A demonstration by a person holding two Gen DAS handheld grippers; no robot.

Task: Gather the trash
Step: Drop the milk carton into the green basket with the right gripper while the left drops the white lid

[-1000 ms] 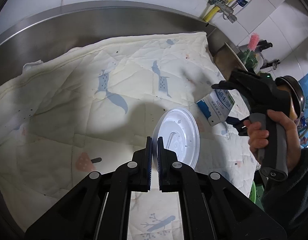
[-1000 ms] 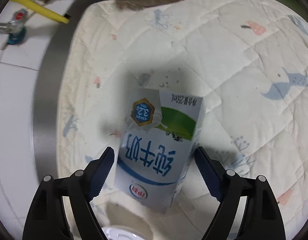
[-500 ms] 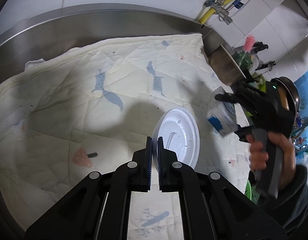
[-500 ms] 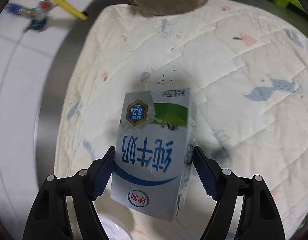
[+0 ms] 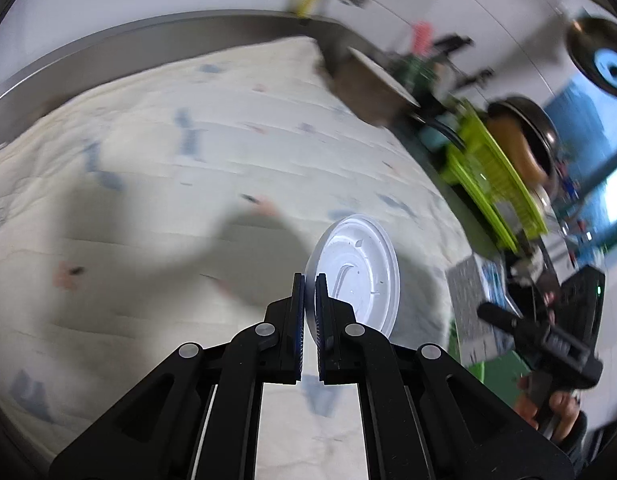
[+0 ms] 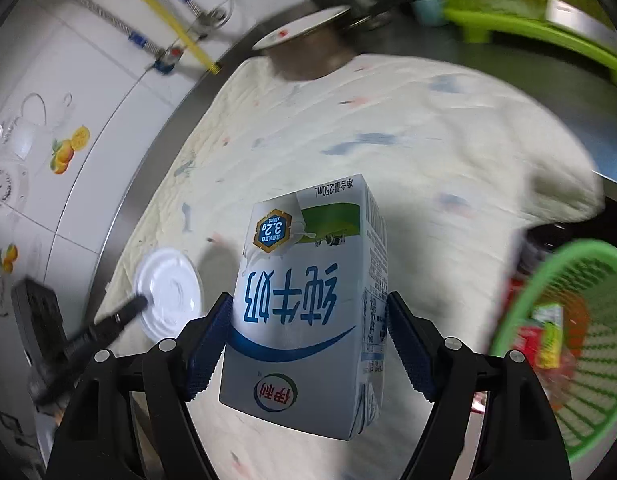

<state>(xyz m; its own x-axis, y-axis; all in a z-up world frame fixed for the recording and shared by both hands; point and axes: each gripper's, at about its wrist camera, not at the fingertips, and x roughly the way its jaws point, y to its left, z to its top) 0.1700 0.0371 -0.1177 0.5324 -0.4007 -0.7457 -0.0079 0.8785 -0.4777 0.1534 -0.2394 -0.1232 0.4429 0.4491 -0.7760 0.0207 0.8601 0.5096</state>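
Observation:
My left gripper (image 5: 309, 282) is shut on the rim of a white round plastic lid (image 5: 358, 272), held on edge above the quilted cloth (image 5: 168, 208). My right gripper (image 6: 308, 316) is shut on a white and blue milk carton (image 6: 308, 280), with a pad pressed to each side, and holds it in the air over the cloth (image 6: 428, 140). The left wrist view shows the carton (image 5: 466, 304) and the right gripper (image 5: 504, 320) at the lower right, blurred. In the right wrist view the lid (image 6: 168, 292) shows at the lower left.
A green mesh basket (image 6: 580, 320) with some wrappers inside sits off the cloth's right edge. A lime dish rack (image 5: 488, 168) and a covered pot (image 5: 368, 84) stand at the far end. A steel rim (image 5: 108, 52) and a tiled wall border the cloth.
The right gripper closed on the carton, lifted it off the cloth and swung it towards the green basket. The left gripper moved the same way with the lid still in it.

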